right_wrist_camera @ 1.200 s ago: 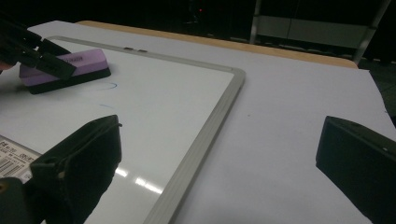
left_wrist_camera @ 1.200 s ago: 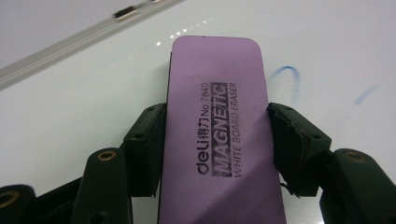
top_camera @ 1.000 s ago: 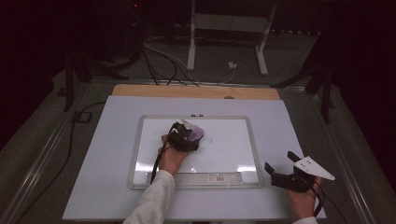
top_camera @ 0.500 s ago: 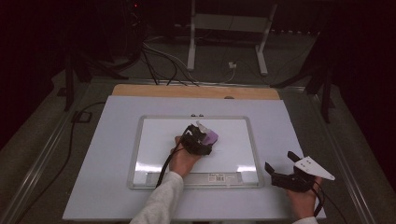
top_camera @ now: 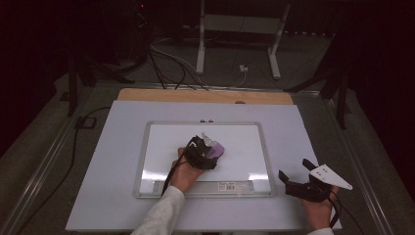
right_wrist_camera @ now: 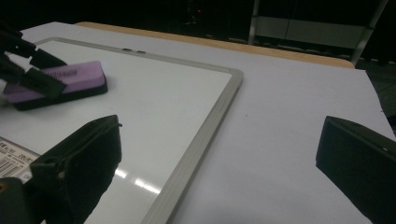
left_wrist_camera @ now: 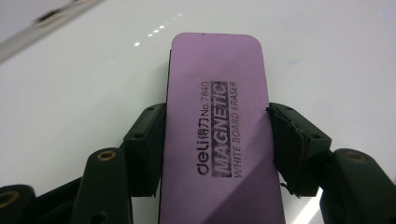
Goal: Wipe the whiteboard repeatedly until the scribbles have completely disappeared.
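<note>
- Left gripper (top_camera: 211, 152), frame centre: jaws clamped on purple eraser (left_wrist_camera: 219, 126), flat on whiteboard (top_camera: 244, 147).
- Right gripper (top_camera: 293, 182), lower right: jaws apart, empty, over table (top_camera: 112, 161).

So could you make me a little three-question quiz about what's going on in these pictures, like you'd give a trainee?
1. True or false: the left gripper is shut on the purple eraser.
2. Where does the eraser lie? A) on the whiteboard B) on the bare table beside the board C) on the floor
3. Fill in the blank: the right gripper, resting on the table to the right of the whiteboard's frame, has its fingers ____.

Key:
1. True; its fingers press the eraser's two long sides.
2. A; the eraser sits flat on the white surface, inside the frame.
3. Open; the right gripper view shows them wide apart with nothing between.
</note>
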